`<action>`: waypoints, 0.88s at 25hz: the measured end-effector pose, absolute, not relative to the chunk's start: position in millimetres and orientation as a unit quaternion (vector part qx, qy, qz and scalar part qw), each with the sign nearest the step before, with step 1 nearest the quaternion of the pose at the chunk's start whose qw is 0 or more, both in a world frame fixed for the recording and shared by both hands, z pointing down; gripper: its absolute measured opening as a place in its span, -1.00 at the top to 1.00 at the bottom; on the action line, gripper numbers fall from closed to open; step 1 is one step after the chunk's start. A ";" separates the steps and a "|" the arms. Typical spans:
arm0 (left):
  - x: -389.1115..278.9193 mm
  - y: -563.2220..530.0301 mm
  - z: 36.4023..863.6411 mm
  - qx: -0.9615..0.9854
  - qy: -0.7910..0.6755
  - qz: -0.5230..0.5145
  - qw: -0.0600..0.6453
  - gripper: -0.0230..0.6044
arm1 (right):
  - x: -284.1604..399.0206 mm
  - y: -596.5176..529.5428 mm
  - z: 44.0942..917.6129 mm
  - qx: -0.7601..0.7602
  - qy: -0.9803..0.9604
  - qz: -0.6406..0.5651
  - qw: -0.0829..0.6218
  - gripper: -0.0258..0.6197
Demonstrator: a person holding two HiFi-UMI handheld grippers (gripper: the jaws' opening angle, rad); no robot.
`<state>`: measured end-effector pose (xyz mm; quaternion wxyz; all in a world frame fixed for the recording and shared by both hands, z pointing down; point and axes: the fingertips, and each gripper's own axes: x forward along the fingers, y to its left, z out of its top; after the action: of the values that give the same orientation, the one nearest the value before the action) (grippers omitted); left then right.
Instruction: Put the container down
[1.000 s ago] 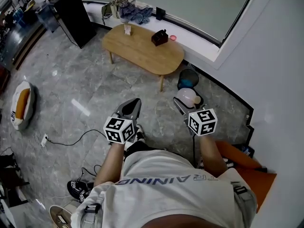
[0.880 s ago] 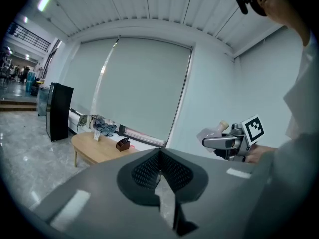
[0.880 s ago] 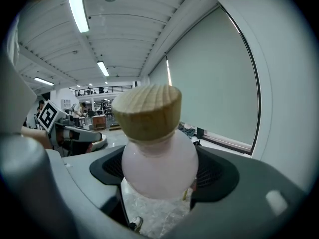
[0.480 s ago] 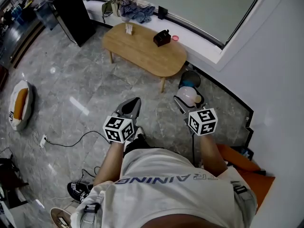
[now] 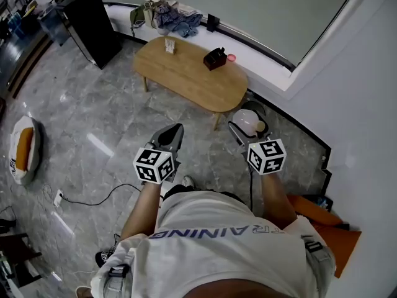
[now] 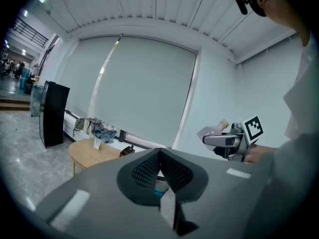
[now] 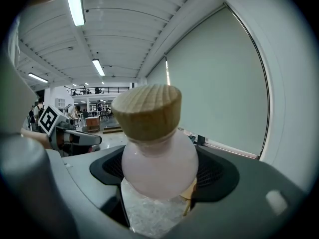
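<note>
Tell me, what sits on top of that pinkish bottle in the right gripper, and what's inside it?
A wooden stopper caps the bottle, which the right gripper clamps around its round body. The frosted wall hides whatever is inside, so I can't tell if it holds anything.

container (image 7: 152, 168) base hidden between jaws, tabletop item (image 5: 214, 58) possibly a box

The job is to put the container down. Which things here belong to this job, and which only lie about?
Job: container, held in the right gripper; wooden table, perhaps the place for it.
Lying about: black box, clothes, black cabinet, floor cushion.
</note>
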<state>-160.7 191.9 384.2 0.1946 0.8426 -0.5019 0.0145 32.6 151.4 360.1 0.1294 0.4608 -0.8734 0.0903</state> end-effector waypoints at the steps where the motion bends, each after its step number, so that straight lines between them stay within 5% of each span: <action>1: -168.9 187.9 383.9 0.844 -0.500 0.015 0.196 0.93 | 25.4 147.7 358.0 0.464 -0.872 0.088 0.129 -0.36; 22: -254.5 92.9 399.1 0.816 -0.538 0.002 0.210 0.93 | -56.7 29.9 373.2 0.429 -0.888 0.088 0.137 -0.36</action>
<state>-254.5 92.9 399.1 0.2101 0.8162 -0.5383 0.0021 -56.7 29.9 373.2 0.1373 0.4290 -0.8884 0.0885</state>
